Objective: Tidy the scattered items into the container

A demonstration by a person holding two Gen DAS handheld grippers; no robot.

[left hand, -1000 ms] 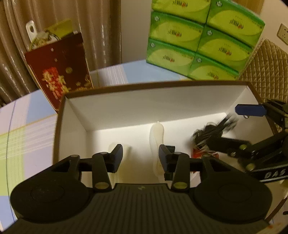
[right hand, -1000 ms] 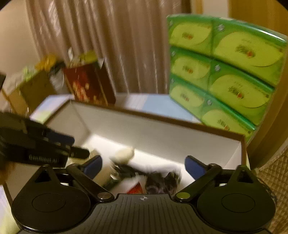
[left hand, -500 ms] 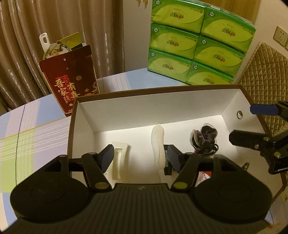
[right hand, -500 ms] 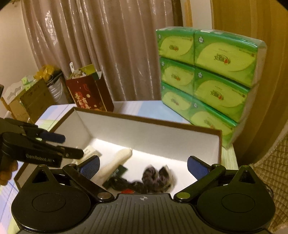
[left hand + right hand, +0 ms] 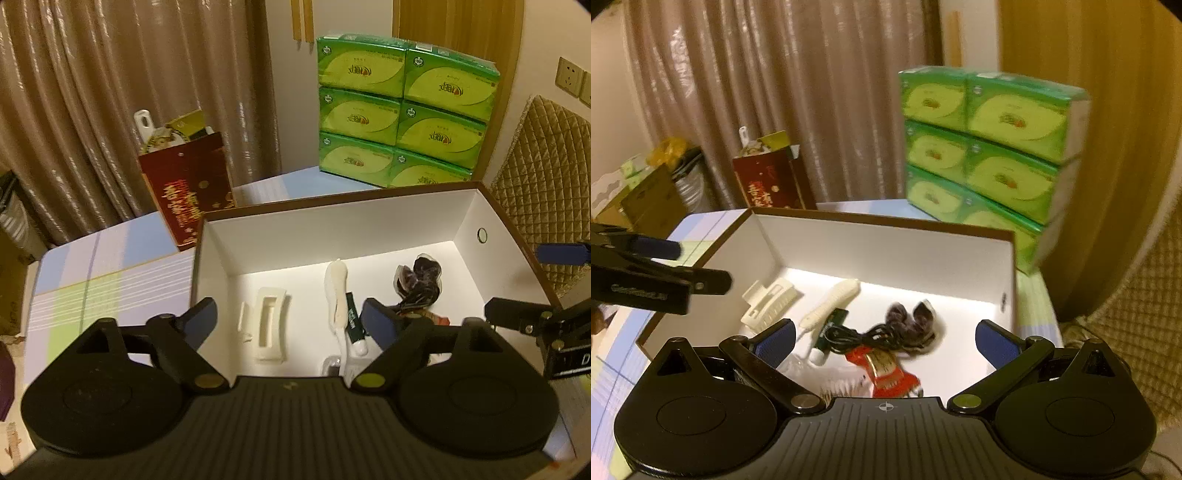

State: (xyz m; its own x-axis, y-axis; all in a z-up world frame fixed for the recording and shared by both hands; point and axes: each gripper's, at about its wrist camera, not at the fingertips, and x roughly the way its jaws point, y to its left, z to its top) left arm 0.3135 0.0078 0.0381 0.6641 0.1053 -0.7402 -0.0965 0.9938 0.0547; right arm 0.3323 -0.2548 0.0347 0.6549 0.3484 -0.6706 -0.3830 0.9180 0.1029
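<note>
White card lines the box [image 5: 332,229], which has a brown rim and sits open on a pastel checked table [image 5: 110,266]. Inside lie a cream hair clip [image 5: 271,325] at the left, a cream ridged handle [image 5: 336,291] near the middle, and a dark green tube [image 5: 354,321] touching that handle's near end. To the right sits a dark scrunchie [image 5: 421,280] with a black cable [image 5: 864,336] coiled against it.

Only the right wrist view shows a red wrapper [image 5: 886,369] by the near wall and something clear and bristly beside it, perhaps a brush; it is too blurred to tell. The left wrist view alone shows a round hole [image 5: 482,235] in the right end wall, and a quilted chair back [image 5: 546,192] beyond it.

Behind the box stand green tissue packs [image 5: 402,110] at the far right and a red bag [image 5: 184,192] at the far left, before a curtain [image 5: 110,92].

Both tools tilt down over the near edge of the box. The left gripper [image 5: 291,321] is opening, its blue pads wide apart with nothing between them. The right gripper [image 5: 886,339] is spread wide and holds nothing.
</note>
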